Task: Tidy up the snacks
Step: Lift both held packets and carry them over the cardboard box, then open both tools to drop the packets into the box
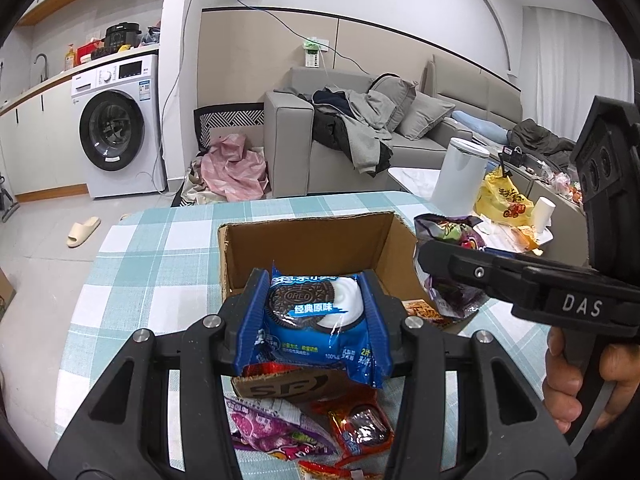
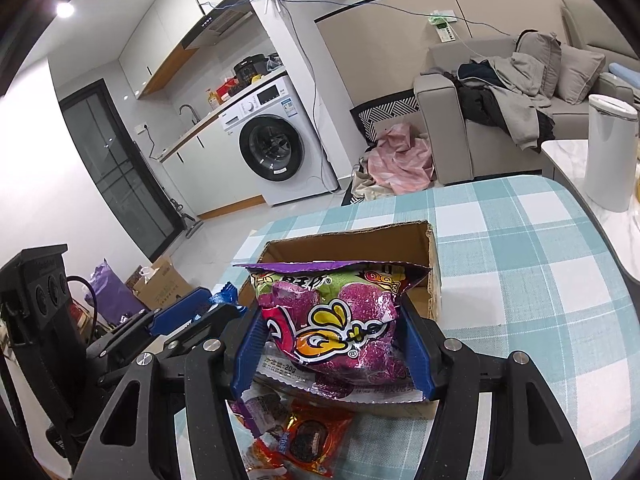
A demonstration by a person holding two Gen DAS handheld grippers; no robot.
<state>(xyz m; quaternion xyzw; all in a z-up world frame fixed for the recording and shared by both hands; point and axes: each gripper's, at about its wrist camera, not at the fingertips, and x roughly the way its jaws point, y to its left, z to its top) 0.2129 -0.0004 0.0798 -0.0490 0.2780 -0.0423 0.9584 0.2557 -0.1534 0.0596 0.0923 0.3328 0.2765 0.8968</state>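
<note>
My left gripper (image 1: 316,312) is shut on a blue Oreo packet (image 1: 316,320), held over the near edge of an open cardboard box (image 1: 312,240). My right gripper (image 2: 334,340) is shut on a purple candy bag (image 2: 336,324), held over the same box (image 2: 352,240). The right gripper and its purple bag (image 1: 448,276) also show at the right of the left wrist view. Loose snacks lie on the table in front of the box: a purple packet (image 1: 276,432) and red packets (image 1: 360,428), also seen in the right wrist view (image 2: 308,440).
The table has a teal checked cloth (image 2: 528,272). A white bin (image 1: 460,176), a yellow bag (image 1: 504,200) and a white cup (image 1: 544,212) stand beyond the table's right side. A sofa (image 1: 296,148) and a washing machine (image 1: 116,132) are behind.
</note>
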